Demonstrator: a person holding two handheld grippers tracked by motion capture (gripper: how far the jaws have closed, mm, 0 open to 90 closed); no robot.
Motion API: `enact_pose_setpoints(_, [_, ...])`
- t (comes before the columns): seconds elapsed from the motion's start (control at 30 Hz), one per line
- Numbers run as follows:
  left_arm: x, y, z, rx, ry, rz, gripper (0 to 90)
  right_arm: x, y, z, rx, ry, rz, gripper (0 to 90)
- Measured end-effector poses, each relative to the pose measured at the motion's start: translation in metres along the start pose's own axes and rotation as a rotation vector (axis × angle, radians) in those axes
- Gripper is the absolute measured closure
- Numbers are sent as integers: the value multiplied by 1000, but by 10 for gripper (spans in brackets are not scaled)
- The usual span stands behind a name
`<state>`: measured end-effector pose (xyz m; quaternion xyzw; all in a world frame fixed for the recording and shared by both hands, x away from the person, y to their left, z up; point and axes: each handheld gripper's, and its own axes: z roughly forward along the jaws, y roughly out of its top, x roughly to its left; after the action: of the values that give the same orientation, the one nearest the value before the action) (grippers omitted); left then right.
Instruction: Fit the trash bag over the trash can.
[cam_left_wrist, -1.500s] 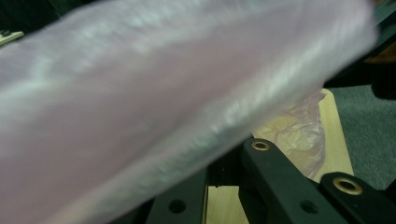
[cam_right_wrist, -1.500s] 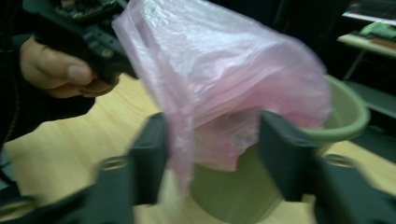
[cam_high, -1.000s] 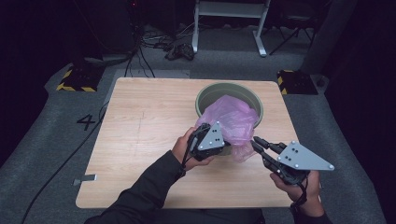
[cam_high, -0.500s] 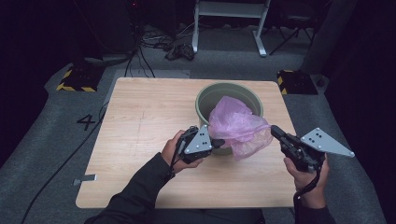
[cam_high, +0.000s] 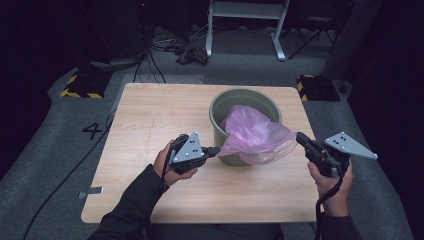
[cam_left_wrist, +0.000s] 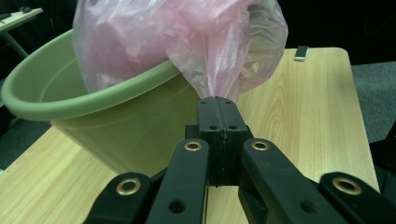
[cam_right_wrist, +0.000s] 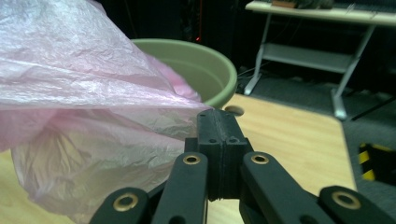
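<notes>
High view, nearest the person: two forearms in dark sleeves come up from the bottom edge, each hand wrapped around a gripper. The left gripper sits low over the wooden table, just beside the near wall of the green bucket, its jaws clenched on a pulled-out corner of the pink plastic bag. In the left gripper view the two black pads are pressed flat together with the thin film pinched between them, and the bag bulges up out of the bucket right above.

Over on the other side, the right gripper hangs past the bucket's right flank, near the table's right edge, and it too is clamped on the bag's rim. The right gripper view confirms it: jaws closed, pink film stretched taut from the pads towards the bucket.

So the bag sits half in the bucket, its mouth drawn out between the two grippers and draped over the near rim. Beyond the table, a white metal frame stands on the grey floor among cables.
</notes>
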<state>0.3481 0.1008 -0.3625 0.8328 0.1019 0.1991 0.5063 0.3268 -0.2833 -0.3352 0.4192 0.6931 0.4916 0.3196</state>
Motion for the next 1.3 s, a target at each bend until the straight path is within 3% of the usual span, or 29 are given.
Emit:
enact_pose_setpoints(0.03, [0, 0, 0, 0, 0, 0, 900, 0, -1, 1, 5, 3, -1, 840])
enact_pose_setpoints(0.1, [0, 1, 0, -12, 6, -2, 900, 0, -3, 3, 9, 6, -26, 618])
enact_pose_setpoints(0.13, [0, 1, 0, -12, 6, -2, 900, 0, -3, 3, 9, 6, -26, 618])
enact_pose_setpoints(0.17, [0, 1, 0, -11, 7, 4, 900, 2, -3, 2, -11, 40, -78, 454])
enact_pose_setpoints(0.27, [1, 4, 1, -17, 11, 4, 900, 10, 0, -3, -44, 82, -158, 304])
enact_pose_setpoints(0.3, [1, 5, 1, -19, 12, 5, 900, 10, 0, -3, -44, 82, -158, 304])
enact_pose_setpoints(0.33, [1, 6, 1, -19, 15, 9, 900, 14, 2, -5, -52, 91, -190, 296])
enact_pose_setpoints(0.37, [1, 8, 1, -21, 15, 15, 900, 24, 7, -9, -68, 120, -268, 266])
enact_pose_setpoints(0.4, [1, 8, 1, -21, 15, 15, 900, 24, 7, -9, -68, 120, -268, 266])
enact_pose_setpoints(0.43, [1, 10, 1, -18, 16, 21, 900, 33, 11, -11, -75, 137, -328, 275])
enact_pose_setpoints(0.47, [1, 10, 1, -18, 16, 21, 900, 33, 11, -11, -75, 137, -328, 275])
enact_pose_setpoints(0.5, [1, 10, 1, -17, 19, 25, 900, 40, 16, -13, -83, 156, -375, 343])
enact_pose_setpoints(0.57, [2, 11, 1, -18, 21, 21, 900, 43, 18, -12, -86, 151, -386, 360])
enact_pose_setpoints(0.6, [3, 11, 1, -17, 24, 19, 900, 47, 23, -8, -82, 143, -393, 465])
enact_pose_setpoints(0.63, [3, 11, 1, -16, 23, 17, 900, 47, 23, -8, -82, 143, -393, 465])
enact_pose_setpoints(0.7, [5, 11, 1, -16, 28, 17, 900, 49, 26, -3, -57, 115, -404, 605])
enact_pose_setpoints(0.73, [7, 10, 0, -16, 29, 13, 900, 50, 27, 2, -36, 122, -402, 745])
enact_pose_setpoints(0.77, [7, 10, 0, -16, 29, 13, 900, 50, 27, 2, -36, 122, -402, 745])
enact_pose_setpoints(0.87, [11, 9, -4, -13, 49, 13, 900, 46, 29, 8, -23, 125, -355, 885])
enact_pose_setpoints(0.93, [16, 8, -9, -22, 62, 7, 900, 41, 30, 11, -14, 97, -328, 897])
enact_pose_setpoints(0.97, [20, 6, -13, -24, 75, -2, 900, 33, 29, 14, 1, 72, -286, 899])
enact_pose_setpoints(1.0, [20, 6, -13, -24, 75, -2, 900, 33, 29, 14, 1, 72, -286, 899])
enact_pose_setpoints(1.03, [25, 3, -19, -33, 84, -19, 900, 21, 27, 15, 16, 47, -230, 900])
enact_pose_setpoints(1.1, [28, 1, -22, -35, 93, -27, 900, 18, 26, 16, 21, 34, -214, 900])
enact_pose_setpoints(1.13, [31, -1, -24, -35, 99, -30, 900, 9, 23, 16, 33, 16, -172, 900])
enact_pose_setpoints(1.3, [41, -10, -33, -31, 129, -58, 900, -4, 18, 19, 44, -8, -117, 900])
